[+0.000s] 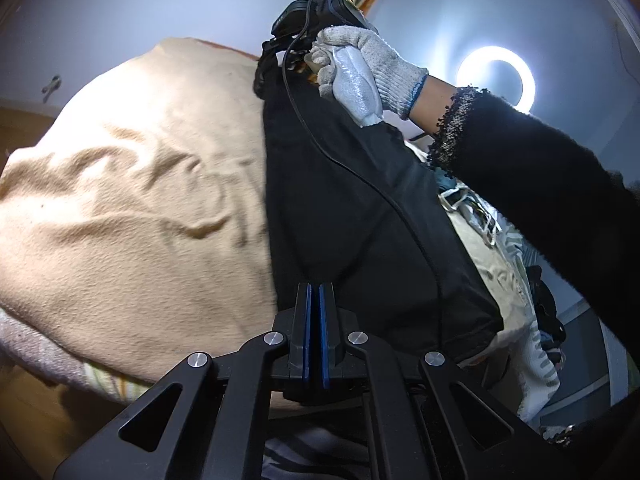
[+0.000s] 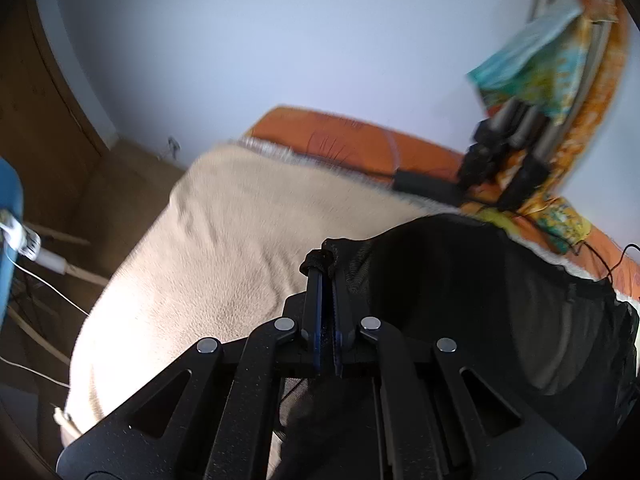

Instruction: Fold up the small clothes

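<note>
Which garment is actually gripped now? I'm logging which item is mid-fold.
The black garment, clamped by both the left gripper and right gripper; the patterned clothes pile lies untouched.

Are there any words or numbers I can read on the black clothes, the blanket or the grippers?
None can be read.
Black garment: no print or label shows.
Beige blanket: plain.
Left gripper and right gripper: no markings visible.
Colourful patterned cloth: blurred, only patterns, no letters.

Both tongs (image 1: 316, 292) (image 2: 325, 276) clamped tight
</note>
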Tool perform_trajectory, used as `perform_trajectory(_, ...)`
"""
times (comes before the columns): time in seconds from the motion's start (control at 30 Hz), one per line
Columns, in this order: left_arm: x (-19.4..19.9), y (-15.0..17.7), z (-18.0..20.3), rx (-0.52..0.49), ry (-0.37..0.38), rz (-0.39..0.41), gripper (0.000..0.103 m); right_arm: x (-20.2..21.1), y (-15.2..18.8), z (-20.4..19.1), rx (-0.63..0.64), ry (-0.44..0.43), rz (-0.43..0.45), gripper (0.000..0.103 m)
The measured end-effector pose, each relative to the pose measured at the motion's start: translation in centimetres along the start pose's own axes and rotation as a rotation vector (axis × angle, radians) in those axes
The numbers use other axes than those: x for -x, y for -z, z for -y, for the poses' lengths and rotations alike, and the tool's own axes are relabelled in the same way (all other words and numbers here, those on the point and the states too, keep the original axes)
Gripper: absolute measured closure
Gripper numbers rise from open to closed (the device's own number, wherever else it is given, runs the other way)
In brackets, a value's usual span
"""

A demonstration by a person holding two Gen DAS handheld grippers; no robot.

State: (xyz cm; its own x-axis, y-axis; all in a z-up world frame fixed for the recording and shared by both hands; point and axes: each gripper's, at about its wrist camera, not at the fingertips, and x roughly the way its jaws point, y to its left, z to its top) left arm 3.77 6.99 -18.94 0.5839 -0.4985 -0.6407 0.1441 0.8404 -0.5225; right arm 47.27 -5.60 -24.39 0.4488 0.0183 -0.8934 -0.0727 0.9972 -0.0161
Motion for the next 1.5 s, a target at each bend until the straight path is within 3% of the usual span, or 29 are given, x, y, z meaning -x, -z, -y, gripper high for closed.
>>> perform_trajectory(0.23,-1.2,-0.1,3.6,-0.091,0.026,-0.022,0.101,4.1,-0.2,5.2,-0.047,-0.012,0.065,0.098)
perform_trajectory(0.37,-0.6,0.7,3.5,-0.109,-0.093,-0.006,0.101,4.9,-0.3,8.0,-0.103,-0.003,0.067,0.098)
perform_trajectory(0.47,0.4,0.8,2.0,-0.087,-0.209,0.027,0.087,4.8,0.0,8.7,-0.108,-0.011,0.069,0.098)
perform_trajectory(0.53,0.7,1.0,0.5,-0.066,-0.268,0.029,0.068,4.4,0.2,8.5,-0.106,-0.021,0.066,0.098)
perform_trajectory(0.67,0.3,1.5,-1.8,0.006,-0.327,-0.001,0.064,3.6,0.3,7.3,-0.063,-0.023,0.059,0.098)
perform_trajectory(0.93,-1.5,1.5,-0.9,-0.035,-0.299,-0.009,0.067,3.5,-0.1,6.5,-0.042,-0.023,0.056,0.098)
perform_trajectory(0.97,-1.6,1.5,-0.8,-0.047,-0.296,-0.012,0.072,3.5,-0.1,6.5,-0.044,-0.022,0.056,0.098)
perform_trajectory(1.03,-1.9,1.8,-0.6,-0.058,-0.298,-0.027,0.095,3.6,-0.1,6.5,-0.044,-0.019,0.057,0.098)
perform_trajectory(1.1,-1.8,1.9,-0.8,-0.061,-0.285,-0.024,0.100,3.6,-0.1,6.5,-0.045,-0.017,0.058,0.098)
perform_trajectory(1.33,-1.0,1.3,-0.5,-0.003,-0.177,0.002,0.101,4.2,-0.4,6.5,-0.033,-0.016,0.066,0.098)
perform_trajectory(1.5,-1.3,0.9,1.9,-0.035,-0.112,0.000,0.101,4.8,-0.4,7.2,-0.040,-0.011,0.076,0.098)
